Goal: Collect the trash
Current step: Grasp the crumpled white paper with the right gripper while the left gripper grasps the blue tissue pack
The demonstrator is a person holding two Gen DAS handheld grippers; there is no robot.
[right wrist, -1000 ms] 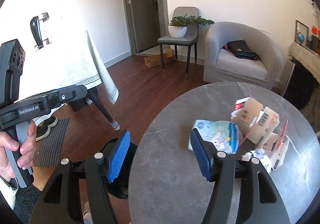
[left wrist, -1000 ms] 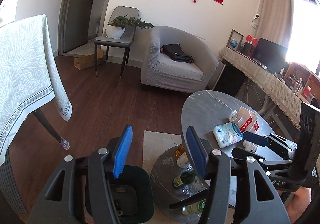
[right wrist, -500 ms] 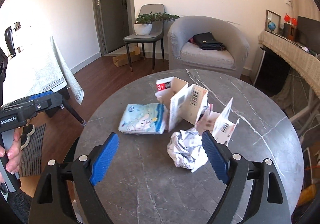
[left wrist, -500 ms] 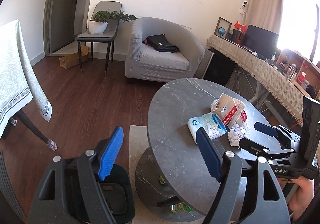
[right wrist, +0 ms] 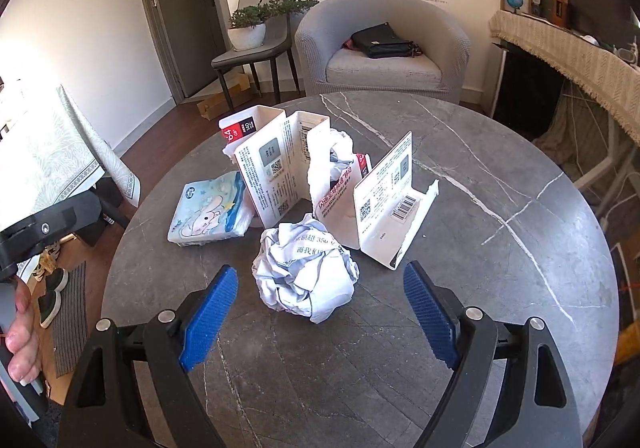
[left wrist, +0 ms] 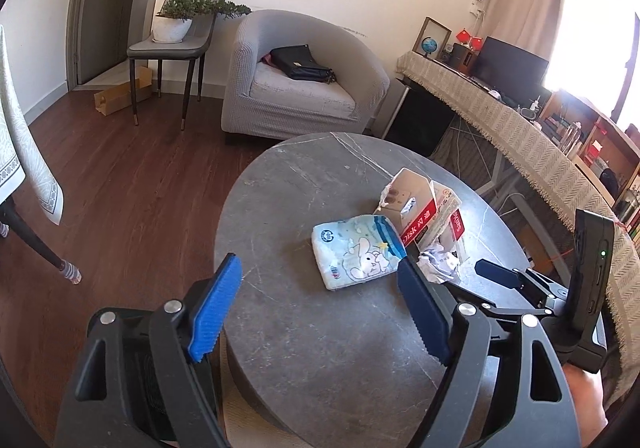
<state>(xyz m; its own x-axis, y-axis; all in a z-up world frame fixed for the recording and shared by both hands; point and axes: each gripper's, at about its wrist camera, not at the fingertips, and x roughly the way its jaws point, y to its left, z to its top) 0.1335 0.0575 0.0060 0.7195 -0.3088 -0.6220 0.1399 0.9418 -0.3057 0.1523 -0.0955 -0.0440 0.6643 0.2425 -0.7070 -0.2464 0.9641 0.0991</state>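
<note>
Trash lies on a round grey marble table [right wrist: 460,183]: a crumpled paper ball [right wrist: 306,268], a blue-white tissue pack [right wrist: 210,209], torn white card packaging [right wrist: 280,163] and another card piece [right wrist: 394,203]. My right gripper [right wrist: 322,308] is open and empty, its blue pads either side of the paper ball, just short of it. My left gripper [left wrist: 320,304] is open and empty above the table's near edge, facing the tissue pack [left wrist: 356,252]. The paper ball [left wrist: 438,262] and card packaging [left wrist: 424,207] also show there.
A dark bin [left wrist: 132,372] sits on the floor under my left gripper. A grey armchair [left wrist: 296,79] with a black bag, a chair with a plant [left wrist: 180,31], a cloth-covered table [left wrist: 24,151] at left and a desk [left wrist: 520,127] at right surround the round table.
Both grippers have swung and moved in over the round table. The right gripper has closed in on the paper ball; the left now faces the tissue pack instead of the bin and the lower shelf.
</note>
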